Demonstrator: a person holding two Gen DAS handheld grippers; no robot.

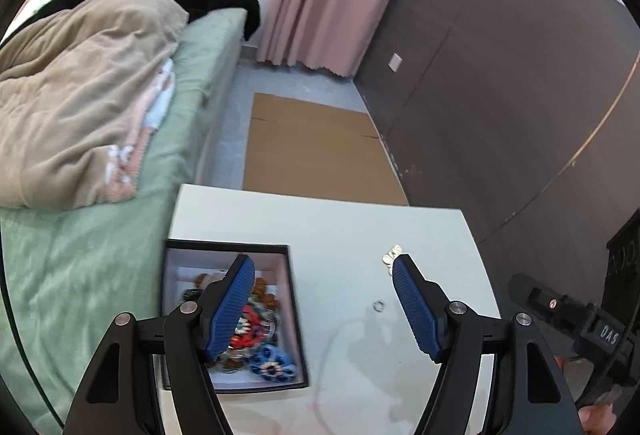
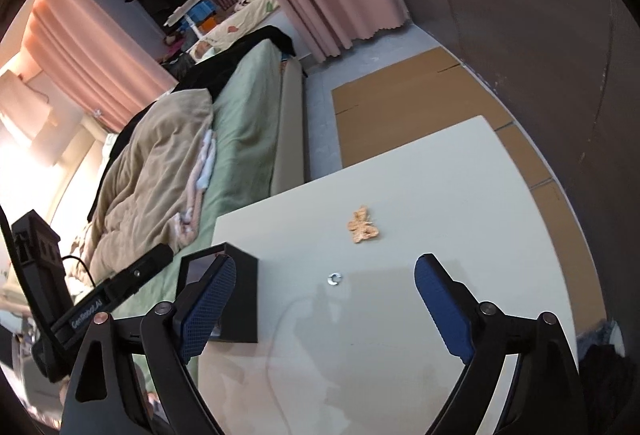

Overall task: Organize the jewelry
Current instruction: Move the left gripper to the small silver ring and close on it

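A black box [image 1: 289, 299] with a white lining stands on the white table [image 1: 360, 227] and holds several colourful jewelry pieces [image 1: 256, 331]. My left gripper [image 1: 324, 267] is open and empty above the box's right edge. A small silver ring [image 1: 378, 306] lies on the table between its fingers, and a pale gold piece [image 1: 391, 255] lies beyond the right fingertip. In the right wrist view my right gripper [image 2: 326, 267] is open and empty, with the ring [image 2: 334, 278] between its fingertips, the gold butterfly piece [image 2: 363, 225] farther off and the box [image 2: 240, 299] at left.
A bed [image 1: 120, 115] with green sheet and beige blanket lies left of the table. Flat cardboard [image 1: 312, 147] covers the floor beyond it. A dark wall [image 1: 500, 95] runs along the right. The other gripper's body [image 1: 580, 327] shows at right.
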